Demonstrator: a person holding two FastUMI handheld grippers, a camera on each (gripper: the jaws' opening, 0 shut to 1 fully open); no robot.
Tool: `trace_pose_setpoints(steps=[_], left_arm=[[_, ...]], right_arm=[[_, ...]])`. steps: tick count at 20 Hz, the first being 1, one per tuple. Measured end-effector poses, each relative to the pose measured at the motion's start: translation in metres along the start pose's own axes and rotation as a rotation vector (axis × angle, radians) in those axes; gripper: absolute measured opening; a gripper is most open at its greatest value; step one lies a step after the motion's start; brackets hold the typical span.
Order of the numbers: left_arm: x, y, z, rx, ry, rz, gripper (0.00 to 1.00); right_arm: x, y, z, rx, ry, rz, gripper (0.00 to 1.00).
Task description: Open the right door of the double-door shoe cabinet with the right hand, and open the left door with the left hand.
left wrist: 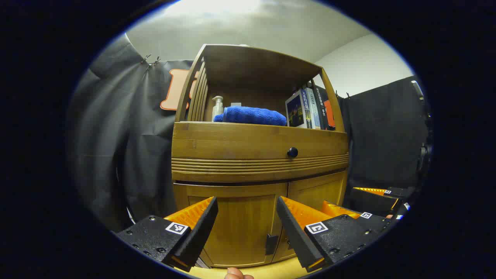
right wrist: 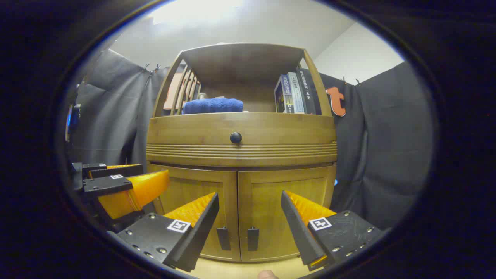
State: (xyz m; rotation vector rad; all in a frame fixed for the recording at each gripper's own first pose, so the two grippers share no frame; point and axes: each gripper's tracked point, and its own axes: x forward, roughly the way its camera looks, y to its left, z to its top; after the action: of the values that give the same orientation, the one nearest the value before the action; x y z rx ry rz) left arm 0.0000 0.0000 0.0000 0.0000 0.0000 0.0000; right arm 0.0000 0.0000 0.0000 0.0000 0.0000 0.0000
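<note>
cabinet: one wooden shoe cabinet [right wrist: 240, 131], bowed front, warm brown grain; it is my landmark, straight ahead of both my grippers.
doors: two, left door [right wrist: 197, 217] and right door [right wrist: 286, 209], flat framed panels at the cabinet's base, both closed, meeting at a centre seam.
handles: two small dark tabs, left handle [right wrist: 223, 238] and right handle [right wrist: 252, 238], side by side at the seam, low on the doors.
drawer: one curved drawer front [right wrist: 240, 144] above the doors, ribbed grooves along its lower edge, one round dark knob [right wrist: 235, 137] at its middle.
shelf: open arched shelf on top of the cabinet, slatted left side.
shelf contents: one folded blue towel [left wrist: 254, 115], fluffy; one white pump bottle [left wrist: 217, 108] left of it; a few upright books [right wrist: 292, 94] at the right end.
left gripper [left wrist: 246, 230]: my fingers spread apart, nothing between them, in front of the left door, not touching it.
right gripper [right wrist: 250, 228]: fingers spread too, empty, framing the two handles, short of the cabinet.
surface: pale yellowish floor [right wrist: 248, 269] under the cabinet.
</note>
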Motion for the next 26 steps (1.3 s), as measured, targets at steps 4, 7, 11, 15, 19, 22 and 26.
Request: trace_pose_setpoints(steps=[4, 7, 11, 15, 19, 22, 26], left_arm=[[0.000, -0.001, -0.004, -0.003, 0.008, -0.011, 0.92], [0.005, -0.001, -0.015, -0.005, 0.034, -0.026, 0.94], [0.010, -0.001, -0.027, -0.008, 0.066, -0.032, 0.95], [0.016, 0.008, -0.031, -0.007, 0.074, -0.017, 0.94], [0.017, 0.014, -0.034, -0.018, 0.086, 0.001, 0.95], [0.018, 0.027, -0.037, -0.019, 0.089, 0.035, 0.95], [0.015, 0.044, -0.043, -0.009, 0.105, 0.083, 0.95]], right_arm=[[-0.002, 0.000, 0.000, -0.042, -0.004, -0.013, 0.93], [-0.002, 0.004, -0.002, -0.041, 0.002, -0.014, 0.93], [-0.004, 0.006, -0.006, -0.054, 0.002, -0.022, 0.96], [-0.003, 0.004, -0.008, -0.068, 0.002, -0.032, 0.96], [0.001, 0.004, -0.018, -0.064, 0.021, -0.033, 0.96], [0.013, -0.004, -0.031, -0.086, 0.047, -0.044, 0.96], [0.031, -0.015, -0.068, -0.105, 0.120, -0.063, 0.94]])
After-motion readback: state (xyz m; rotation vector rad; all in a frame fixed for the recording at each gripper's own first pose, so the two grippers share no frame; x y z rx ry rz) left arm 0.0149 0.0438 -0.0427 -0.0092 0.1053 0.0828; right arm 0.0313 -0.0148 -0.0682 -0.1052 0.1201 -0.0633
